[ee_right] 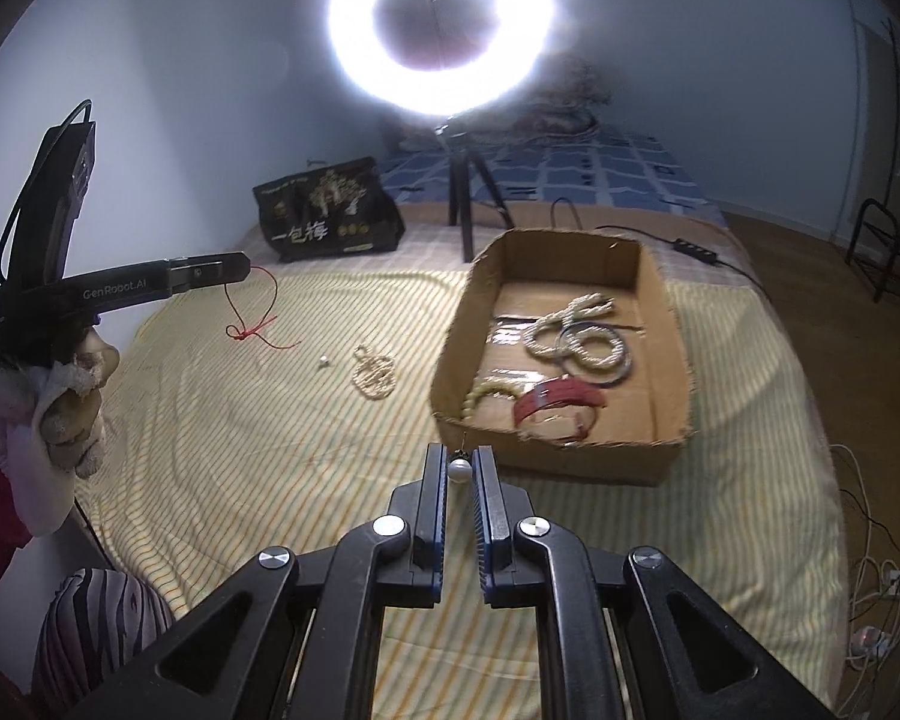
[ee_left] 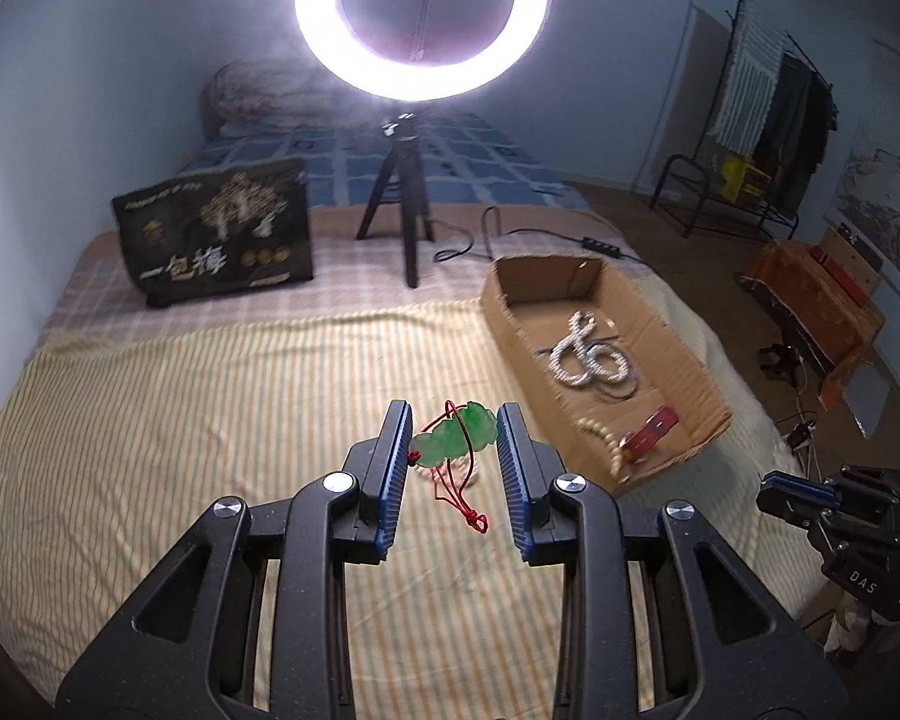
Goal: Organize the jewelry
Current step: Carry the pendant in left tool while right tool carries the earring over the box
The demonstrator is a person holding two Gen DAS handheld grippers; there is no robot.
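My left gripper point(ee_left: 455, 444) is shut on a green jade pendant point(ee_left: 453, 435) with a red cord point(ee_left: 463, 501); it holds it above the striped bedspread point(ee_left: 210, 450). From the right wrist view the left gripper point(ee_right: 234, 272) hangs in the air with the red cord point(ee_right: 257, 324) dangling. My right gripper point(ee_right: 462, 471) is shut on a small pearl earring point(ee_right: 458, 469) just in front of the cardboard box point(ee_right: 480, 294). The box holds rope necklaces point(ee_right: 582, 333), a red bangle point(ee_right: 561, 396) and beads point(ee_right: 492, 390). A pearl bracelet point(ee_right: 375, 375) and a small white bead point(ee_right: 324, 362) lie on the bedspread.
A ring light on a tripod point(ee_left: 399, 204) stands at the back, its cable point(ee_left: 510, 234) trailing past the box. A black snack bag point(ee_left: 216, 234) stands back left. The bed edge drops to the floor on the right, where a clothes rack point(ee_left: 762, 120) stands.
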